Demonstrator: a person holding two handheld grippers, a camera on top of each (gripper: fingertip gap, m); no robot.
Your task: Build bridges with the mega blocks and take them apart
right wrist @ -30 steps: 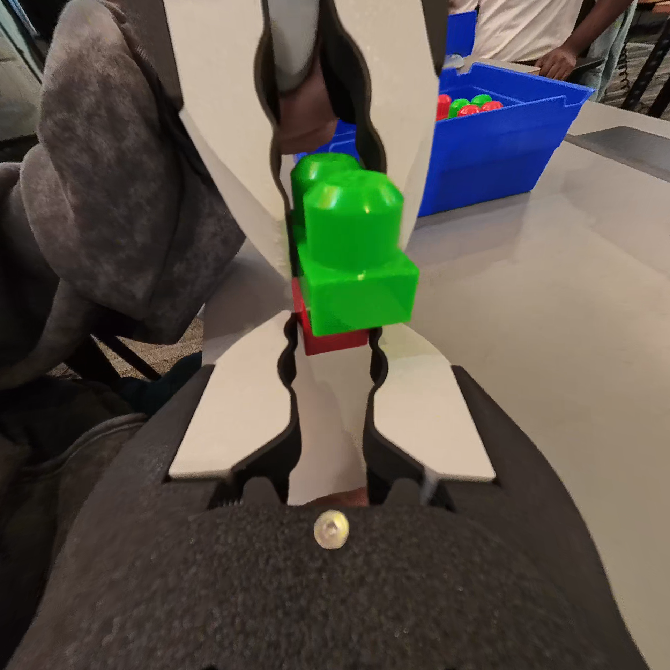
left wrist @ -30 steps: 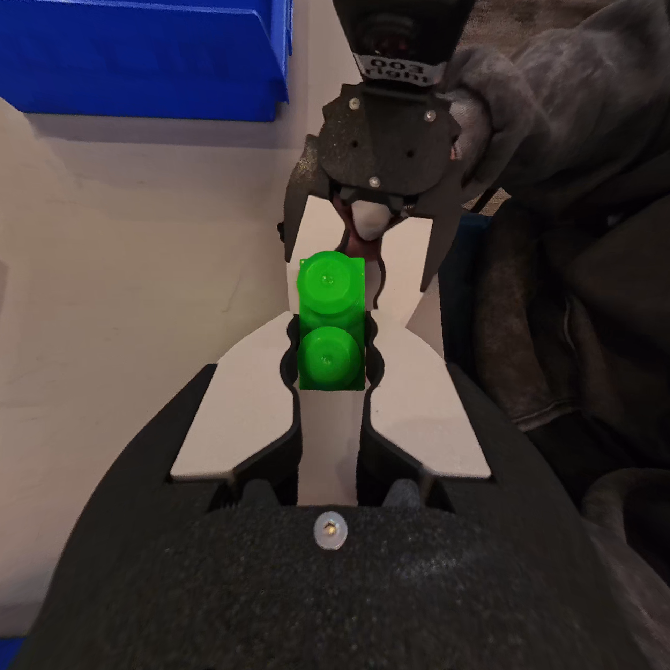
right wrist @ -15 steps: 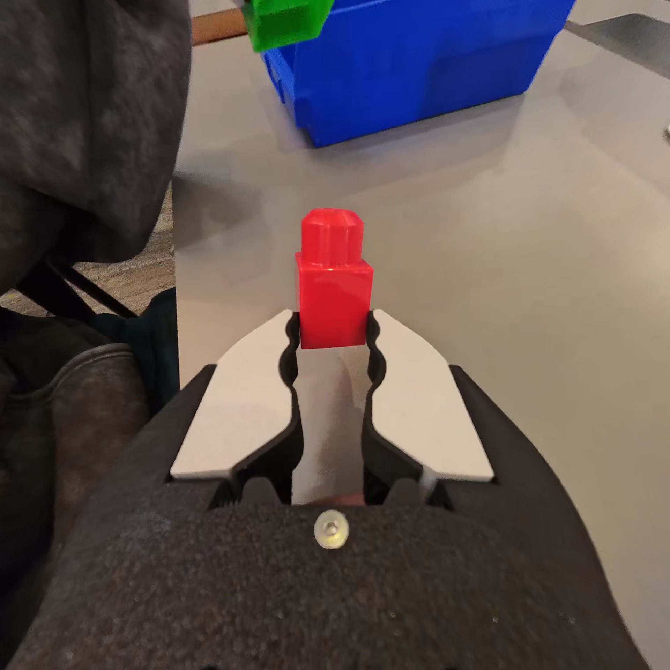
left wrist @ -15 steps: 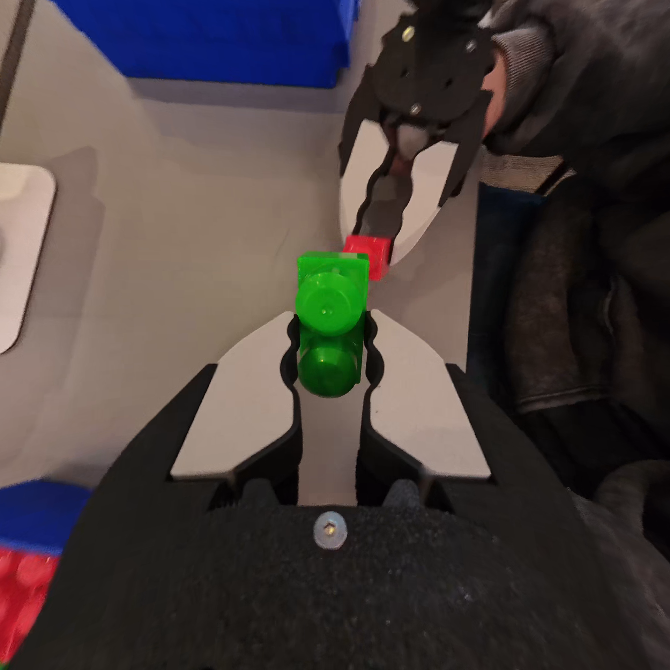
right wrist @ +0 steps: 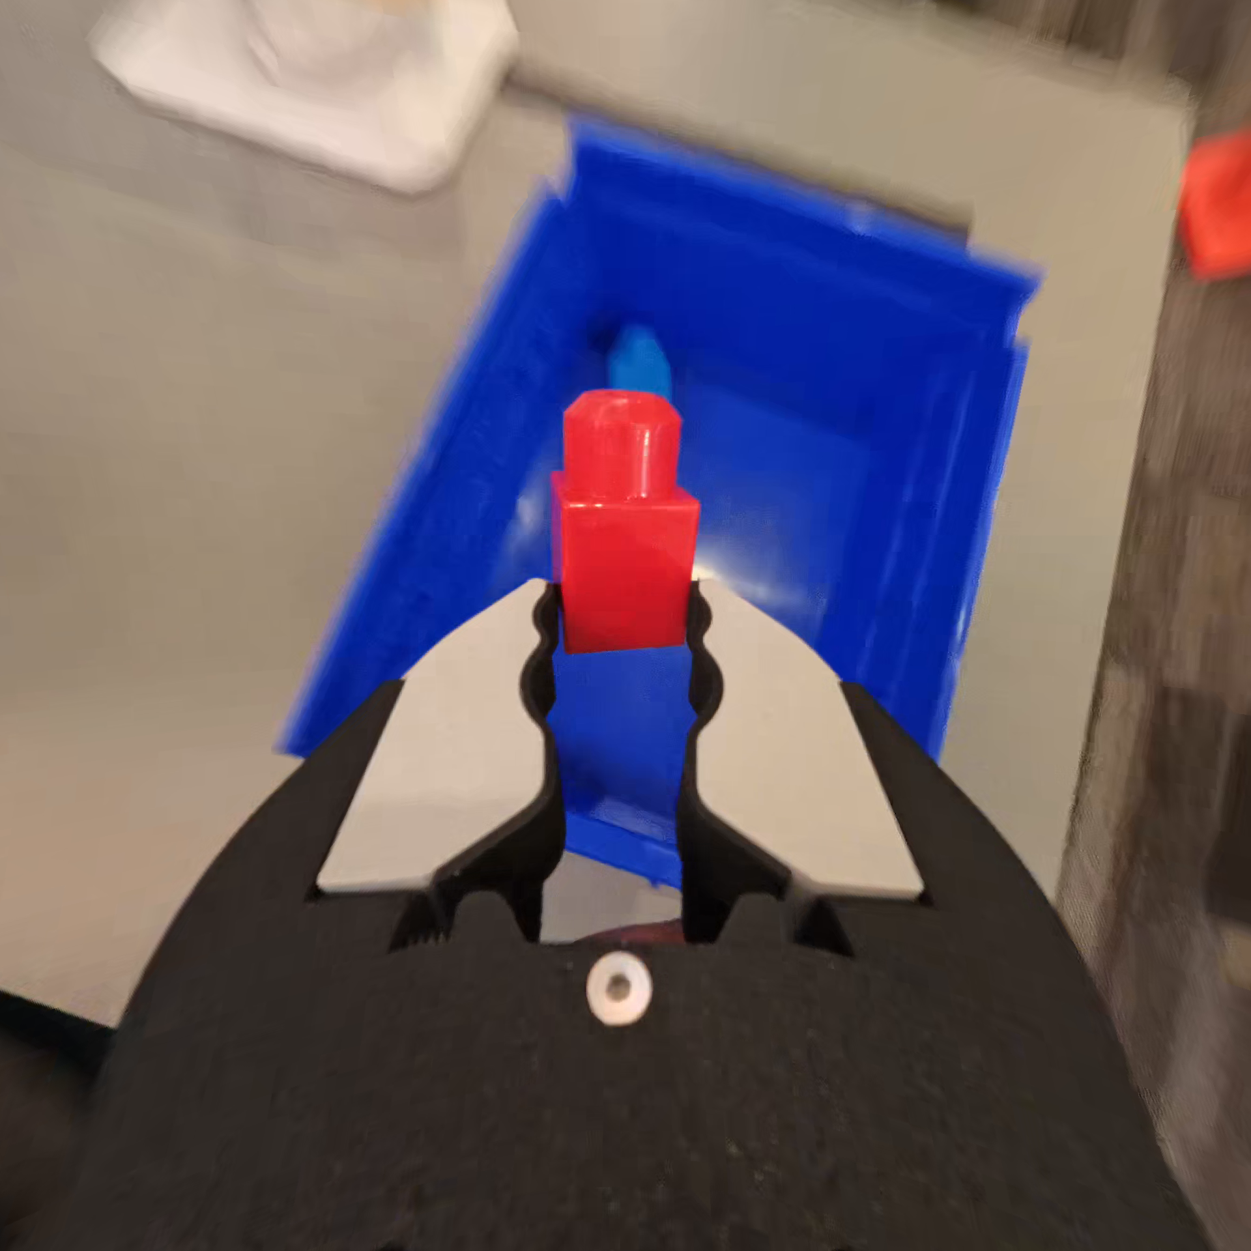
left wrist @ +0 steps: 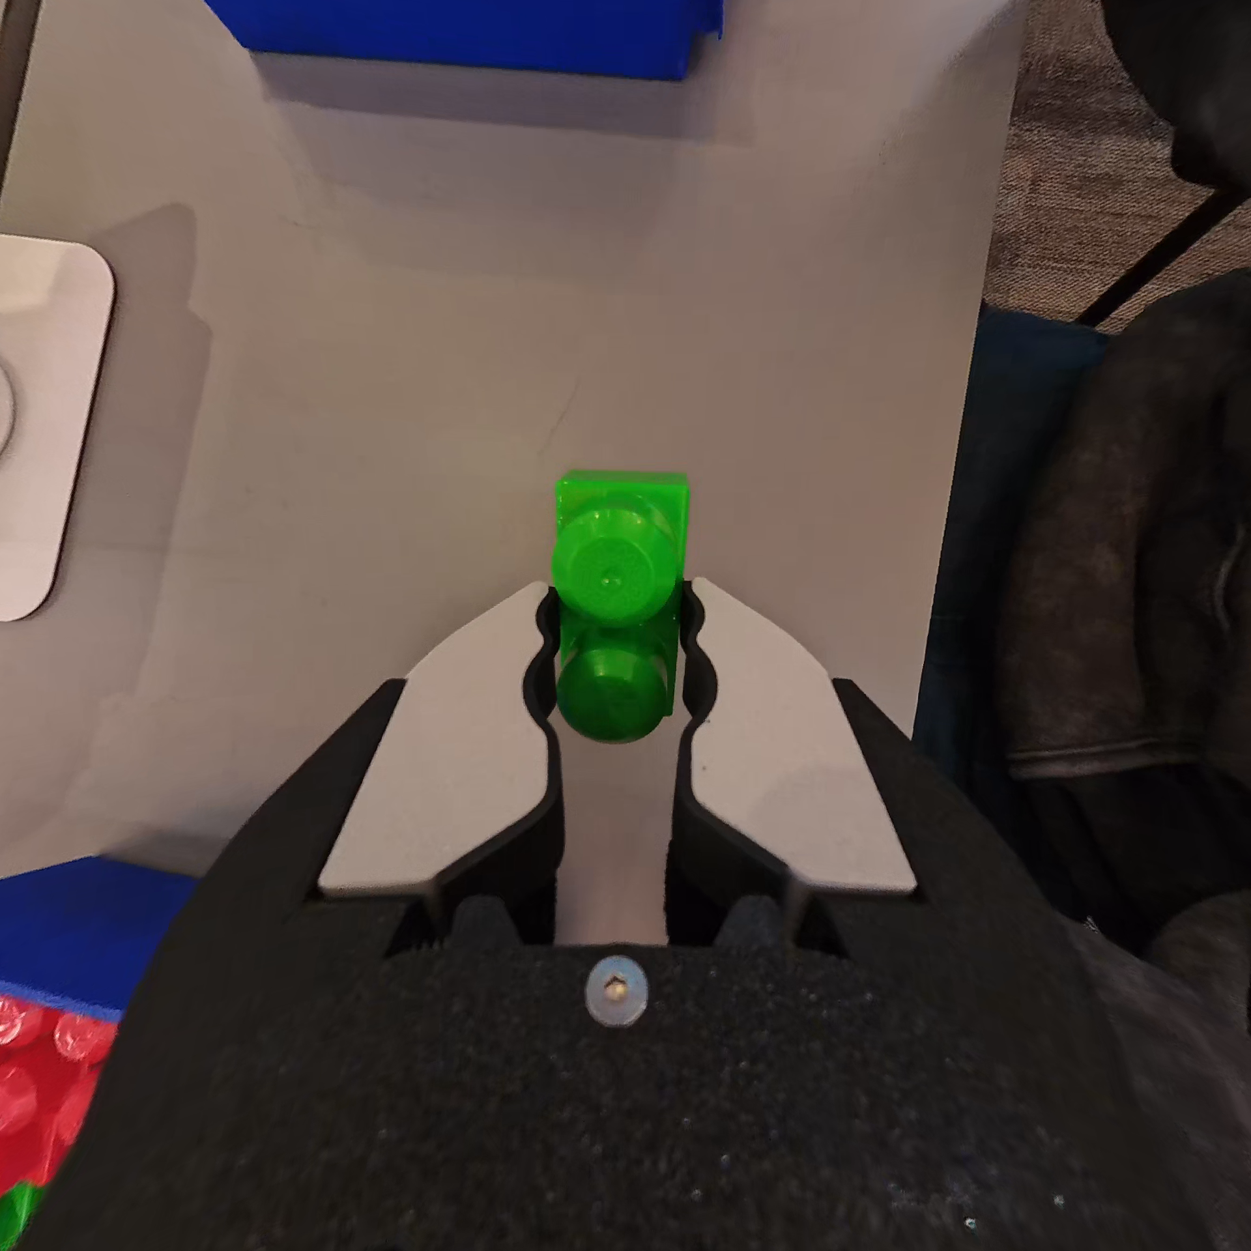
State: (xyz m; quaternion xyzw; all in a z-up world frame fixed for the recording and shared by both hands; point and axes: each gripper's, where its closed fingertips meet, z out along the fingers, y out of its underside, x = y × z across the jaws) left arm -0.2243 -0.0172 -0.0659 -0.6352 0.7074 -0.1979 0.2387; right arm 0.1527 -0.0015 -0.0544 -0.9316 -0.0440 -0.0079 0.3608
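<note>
- No brands, labels or readable writing anywhere in these shots, so nothing to report there.
- Left gripper (left wrist: 617, 650) is clamped narrow on a green two-stud mega block (left wrist: 619, 596). The studs face the camera, one sits between the fingertips and the other sticks out past them, above the grey table (left wrist: 406, 379).
- Right gripper (right wrist: 623, 609) is pinched on a red one-stud block (right wrist: 626, 541) at its lower end, with the stud pointing away from the camera.
- That red block hangs over an open blue bin (right wrist: 880, 379). The view is motion-blurred, but there's a small light-blue block (right wrist: 640, 365) down inside the bin, right behind the red stud.
- In the left view there's another blue bin (left wrist: 467, 34) at the far edge of the table, well apart from the green block, plus a blue bin corner (left wrist: 74, 934) at bottom left with red blocks (left wrist: 40, 1096) in it and a bit of green.
- A white rounded pad or plate (left wrist: 47, 433) sits at the left edge of the table; the right view shows a blurry white thing (right wrist: 311, 81) beyond the bin.
- Dark grey clothing (left wrist: 1137, 609) fills the right side past the table edge, and a blurry red-orange blob (right wrist: 1218, 203) sits off the table at far right. Can't tell what it is.
</note>
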